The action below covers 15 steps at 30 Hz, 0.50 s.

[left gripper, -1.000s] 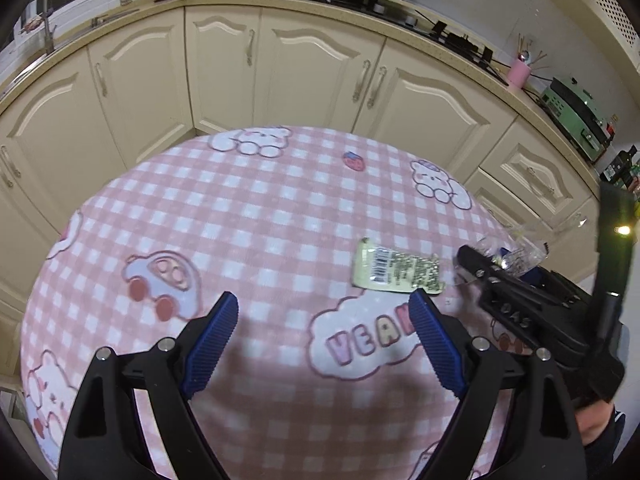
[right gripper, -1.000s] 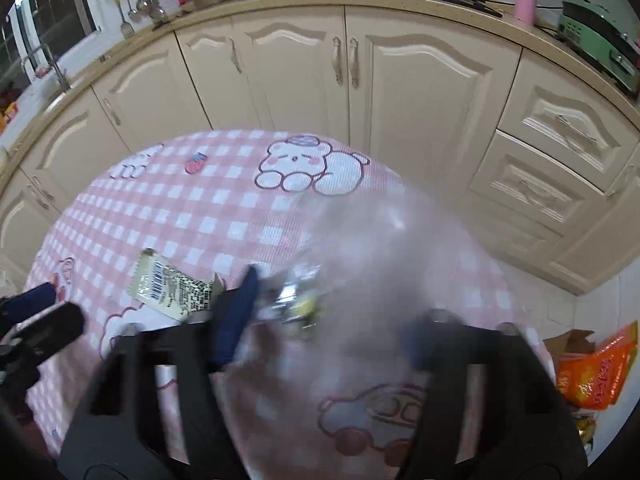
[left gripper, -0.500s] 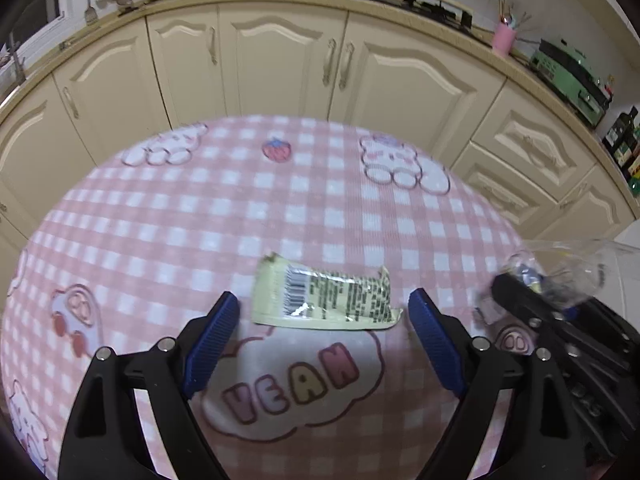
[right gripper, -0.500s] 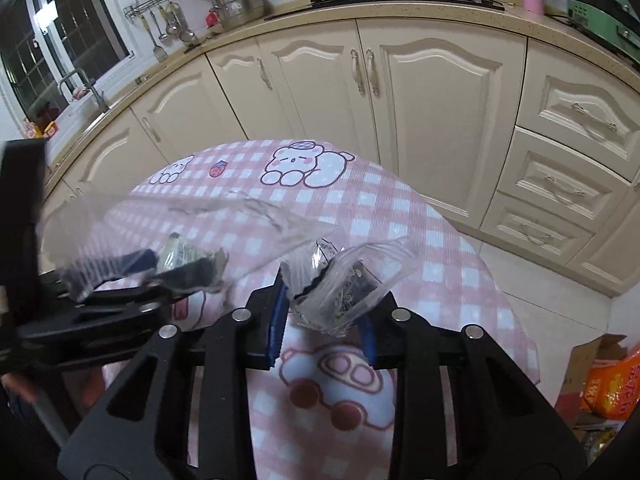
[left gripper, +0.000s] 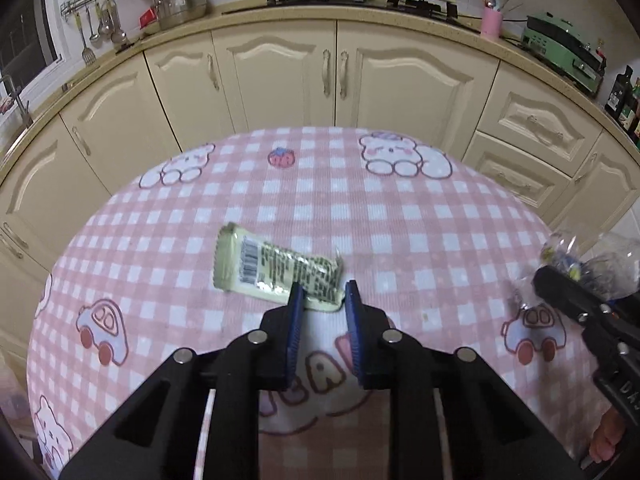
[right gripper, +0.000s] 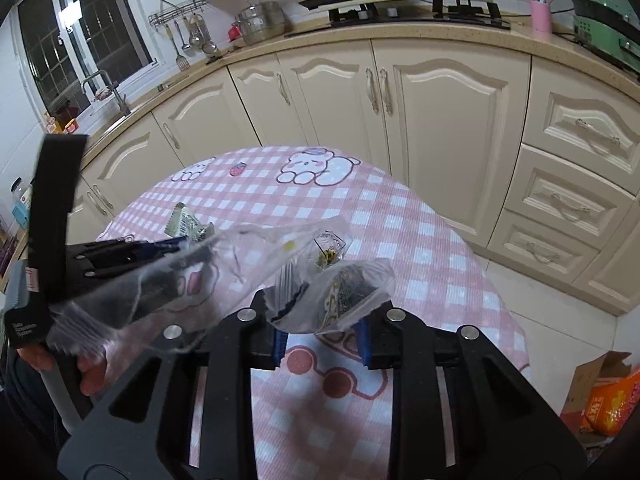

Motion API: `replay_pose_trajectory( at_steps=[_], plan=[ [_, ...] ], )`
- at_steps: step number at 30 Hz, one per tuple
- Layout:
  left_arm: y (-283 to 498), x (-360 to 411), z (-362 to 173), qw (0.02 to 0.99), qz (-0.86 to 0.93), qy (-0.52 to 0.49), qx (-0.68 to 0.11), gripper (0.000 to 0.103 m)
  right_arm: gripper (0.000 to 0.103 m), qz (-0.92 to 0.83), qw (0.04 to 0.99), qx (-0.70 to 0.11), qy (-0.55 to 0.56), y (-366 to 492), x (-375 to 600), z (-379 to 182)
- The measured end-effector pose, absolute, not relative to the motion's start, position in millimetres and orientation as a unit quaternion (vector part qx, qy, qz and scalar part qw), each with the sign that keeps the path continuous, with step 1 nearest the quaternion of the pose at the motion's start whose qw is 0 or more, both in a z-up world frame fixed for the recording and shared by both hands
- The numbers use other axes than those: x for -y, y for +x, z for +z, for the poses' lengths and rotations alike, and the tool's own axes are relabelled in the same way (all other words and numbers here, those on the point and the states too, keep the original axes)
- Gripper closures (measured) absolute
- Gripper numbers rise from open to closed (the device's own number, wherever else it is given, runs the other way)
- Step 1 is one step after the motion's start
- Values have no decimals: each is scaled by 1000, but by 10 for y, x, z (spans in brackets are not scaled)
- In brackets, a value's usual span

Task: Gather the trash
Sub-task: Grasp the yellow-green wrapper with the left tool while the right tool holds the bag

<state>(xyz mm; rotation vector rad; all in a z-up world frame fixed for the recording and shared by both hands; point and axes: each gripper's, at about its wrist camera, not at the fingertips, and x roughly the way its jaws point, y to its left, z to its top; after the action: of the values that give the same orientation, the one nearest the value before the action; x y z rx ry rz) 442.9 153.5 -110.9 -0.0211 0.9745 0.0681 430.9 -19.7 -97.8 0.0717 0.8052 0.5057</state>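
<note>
The left gripper [left gripper: 321,295] is narrowed to a small gap, its blue fingertips [left gripper: 297,300] straddling the near right end of the pale green wrapper [left gripper: 276,269], which lies flat near the middle of the pink checked table [left gripper: 440,240]. The right gripper [right gripper: 320,320] is clamped on a crumpled clear plastic bag [right gripper: 332,296] above the table's right edge. Cream cabinets [left gripper: 280,80] stand beyond.

Glossy foil wrapper [left gripper: 276,271]; clear crinkled plastic bag [right gripper: 320,280]; matt cloth tablecloth [left gripper: 400,220]
</note>
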Motion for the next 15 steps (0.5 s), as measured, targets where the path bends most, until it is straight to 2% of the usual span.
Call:
replay_pose_trajectory(
  at_steps=[1,2,5,15],
  plan=[
    [4414,-1528,-1112,885,34,-6,-465,86,76,242,890,-385,35,4288,211,-956],
    [4401,-1520,-1115,885,33,-3,-464,94,76,242,891,-383,35,4272,222,-941],
    [4342,-1484,-1096,885,33,2,-465,102,76,241,893,-377,35,4211,273,-896],
    [4022,-1350,-900,894,13,-18,-448,103,76,220,904,-364,41,3878,592,-749]
  ],
)
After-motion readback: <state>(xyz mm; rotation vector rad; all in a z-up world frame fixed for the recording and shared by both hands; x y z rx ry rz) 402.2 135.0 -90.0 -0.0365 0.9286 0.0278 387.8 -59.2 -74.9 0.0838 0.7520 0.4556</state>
